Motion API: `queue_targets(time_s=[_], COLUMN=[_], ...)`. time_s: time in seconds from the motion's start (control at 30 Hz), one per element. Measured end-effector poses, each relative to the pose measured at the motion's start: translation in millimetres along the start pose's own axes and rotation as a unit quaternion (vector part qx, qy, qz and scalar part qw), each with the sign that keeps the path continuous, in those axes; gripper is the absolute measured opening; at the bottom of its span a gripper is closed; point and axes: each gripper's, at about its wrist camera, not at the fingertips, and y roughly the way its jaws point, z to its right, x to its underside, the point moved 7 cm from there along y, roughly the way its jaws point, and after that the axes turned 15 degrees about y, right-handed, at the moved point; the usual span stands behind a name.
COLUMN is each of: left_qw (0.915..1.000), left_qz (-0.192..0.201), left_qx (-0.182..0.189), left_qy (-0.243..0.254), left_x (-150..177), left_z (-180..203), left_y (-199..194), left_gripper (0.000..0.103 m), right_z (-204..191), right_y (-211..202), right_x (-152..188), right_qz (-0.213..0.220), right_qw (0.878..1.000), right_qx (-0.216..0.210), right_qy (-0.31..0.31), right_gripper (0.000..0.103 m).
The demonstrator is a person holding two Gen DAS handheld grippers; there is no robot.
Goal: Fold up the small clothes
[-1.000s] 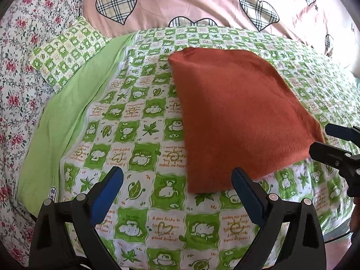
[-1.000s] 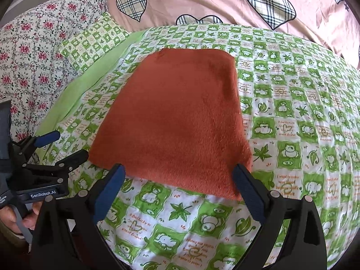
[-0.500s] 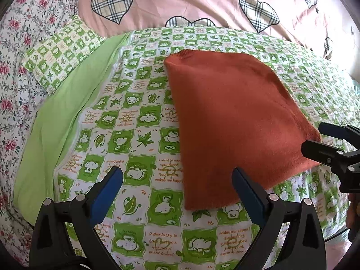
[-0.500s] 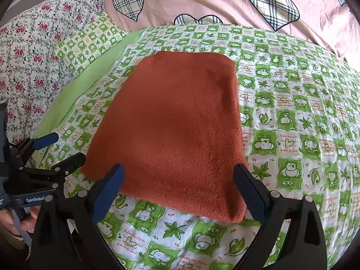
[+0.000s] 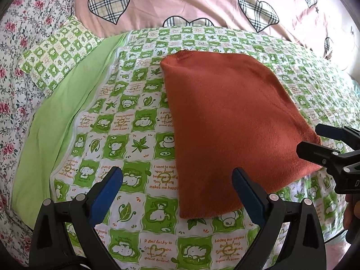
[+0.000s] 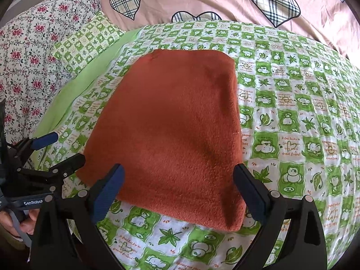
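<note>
A rust-orange knit garment (image 5: 229,121) lies flat, folded into a rough rectangle, on the green-and-white checked bedspread (image 5: 126,135); it also shows in the right wrist view (image 6: 171,130). My left gripper (image 5: 177,191) is open and empty, just short of the garment's near left corner. My right gripper (image 6: 178,189) is open and empty over the garment's near edge. Each gripper shows in the other's view, the right one (image 5: 315,141) by the garment's right corner, the left one (image 6: 60,150) by its left corner.
A small checked pillow (image 5: 56,54) and a plain green sheet strip (image 5: 56,123) lie to the left. A floral cover (image 5: 13,67) lies at far left. A pink quilt with plaid hearts (image 5: 202,2) is bunched along the back.
Both grippers have moved forward toward the garment's near edge, so it looks larger and lower in each view. Both stay open. The garment has not moved.
</note>
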Motion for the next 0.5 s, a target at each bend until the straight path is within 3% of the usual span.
queue_targets(time_s=[0.5], left_qw=[1.0], left_qz=[-0.004], left_qx=[0.002], left_qy=[-0.001], left_x=[-0.9], left_z=[1.6], left_y=[2.4], left_gripper=[0.098], right_z=[-0.8], right_y=[2.6], right_x=[0.5], right_qz=[-0.004], right_qw=[1.0], right_qx=[-0.003], right_qy=[-0.002], right_gripper=[0.097])
